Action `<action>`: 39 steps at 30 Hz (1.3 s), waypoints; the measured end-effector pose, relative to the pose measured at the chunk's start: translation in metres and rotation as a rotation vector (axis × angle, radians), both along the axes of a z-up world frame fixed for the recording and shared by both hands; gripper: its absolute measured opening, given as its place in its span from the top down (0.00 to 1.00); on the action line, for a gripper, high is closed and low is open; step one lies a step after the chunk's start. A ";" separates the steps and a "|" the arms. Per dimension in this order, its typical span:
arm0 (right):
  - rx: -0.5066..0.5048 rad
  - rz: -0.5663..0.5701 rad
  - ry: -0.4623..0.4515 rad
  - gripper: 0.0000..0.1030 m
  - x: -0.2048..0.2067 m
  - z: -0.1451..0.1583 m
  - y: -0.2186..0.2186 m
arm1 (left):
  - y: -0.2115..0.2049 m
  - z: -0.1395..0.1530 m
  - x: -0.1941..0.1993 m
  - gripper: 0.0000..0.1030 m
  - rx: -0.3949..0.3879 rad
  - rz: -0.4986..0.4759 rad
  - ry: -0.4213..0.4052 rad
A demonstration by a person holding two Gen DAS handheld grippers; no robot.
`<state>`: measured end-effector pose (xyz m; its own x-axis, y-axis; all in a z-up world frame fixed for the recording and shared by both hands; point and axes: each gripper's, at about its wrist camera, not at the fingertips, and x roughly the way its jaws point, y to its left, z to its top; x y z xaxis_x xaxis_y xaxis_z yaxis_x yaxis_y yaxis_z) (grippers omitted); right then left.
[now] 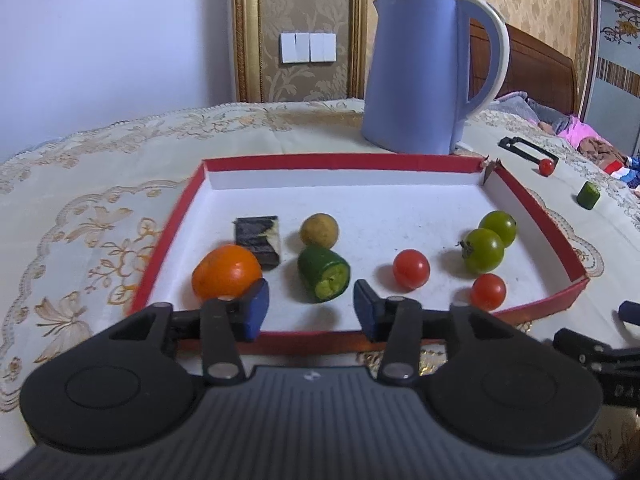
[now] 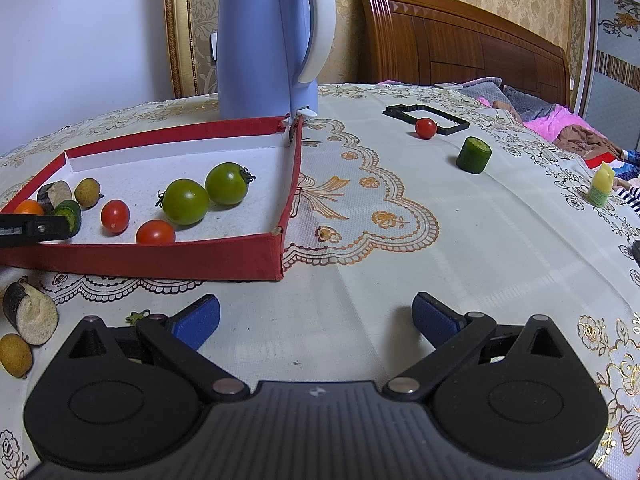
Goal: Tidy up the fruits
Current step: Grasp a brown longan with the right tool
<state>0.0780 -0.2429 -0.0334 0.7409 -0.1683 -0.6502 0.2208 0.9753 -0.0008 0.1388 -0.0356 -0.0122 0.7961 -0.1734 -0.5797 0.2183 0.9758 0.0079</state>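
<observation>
Red-rimmed tray [image 1: 362,160] holds orange fruit [image 1: 226,272], cucumber chunk [image 1: 324,276], red and green tomatoes. Left gripper [image 1: 310,306] at tray's 6 o'clock edge, jaws partly apart, empty, cucumber chunk just beyond. Right gripper [image 2: 316,320] spread wide over tablecloth [image 2: 400,240], empty. Stray tomato [image 2: 425,128] at 1 o'clock.

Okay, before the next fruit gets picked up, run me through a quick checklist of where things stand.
1. Left gripper clear of the cucumber piece in the red tray: ok, open, nothing between its pads.
2. Right gripper ready: ok, wide open, empty.
3. Fruit still outside the tray: not ok; red cherry tomato, cucumber chunk, eggplant piece and longan on the tablecloth.
4. Free space in the tray: ok.
5. Kettle out of the way: ok, behind the tray.
</observation>
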 end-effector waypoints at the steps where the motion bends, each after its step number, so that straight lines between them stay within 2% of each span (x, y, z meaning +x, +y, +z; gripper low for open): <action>1: 0.000 0.000 0.000 0.00 0.000 0.000 0.000 | 0.004 0.002 -0.005 0.51 0.004 0.007 -0.008; 5: 0.000 0.000 0.000 0.00 0.000 0.000 0.000 | 0.023 0.008 -0.026 0.38 0.031 0.032 -0.071; 7: 0.000 0.000 0.000 0.00 0.000 0.000 0.000 | 0.039 0.009 -0.034 0.38 0.014 0.060 -0.077; 11: 0.000 0.000 0.000 0.00 0.000 0.000 0.000 | 0.070 0.002 -0.043 0.36 -0.029 0.099 -0.043; 14: 0.000 0.000 0.000 0.00 0.000 0.000 0.000 | 0.086 -0.007 -0.049 0.33 -0.026 0.109 -0.006; 16: 0.000 0.000 0.000 0.00 0.000 0.000 0.000 | 0.093 -0.013 -0.051 0.27 -0.028 0.125 0.008; 20: 0.000 0.000 0.000 0.00 0.000 0.000 0.000 | 0.097 -0.018 -0.049 0.24 -0.032 0.140 0.027; 24: -0.001 0.000 0.000 0.00 0.000 0.000 0.000 | 0.089 -0.023 -0.047 0.14 0.020 0.142 0.018; 27: -0.002 -0.002 -0.001 0.00 0.000 0.000 0.000 | 0.092 -0.024 -0.045 0.08 -0.012 0.128 0.031; 31: -0.010 -0.005 -0.006 0.00 -0.002 0.001 0.002 | 0.091 -0.024 -0.044 0.07 -0.007 0.125 0.034; 34: -0.019 0.016 -0.044 0.00 -0.010 0.006 0.007 | 0.090 -0.025 -0.043 0.05 -0.004 0.121 0.037; 36: 0.012 0.031 -0.064 0.00 -0.020 0.009 0.012 | 0.090 -0.025 -0.043 0.05 -0.005 0.119 0.038; 39: 0.145 0.121 -0.071 0.01 -0.035 0.014 0.022 | 0.091 -0.025 -0.043 0.05 -0.014 0.119 0.037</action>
<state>0.0433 -0.2210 -0.0194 0.7949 0.0162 -0.6066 0.0968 0.9835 0.1530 0.0955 0.0553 -0.0368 0.7897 -0.0872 -0.6073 0.1010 0.9948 -0.0116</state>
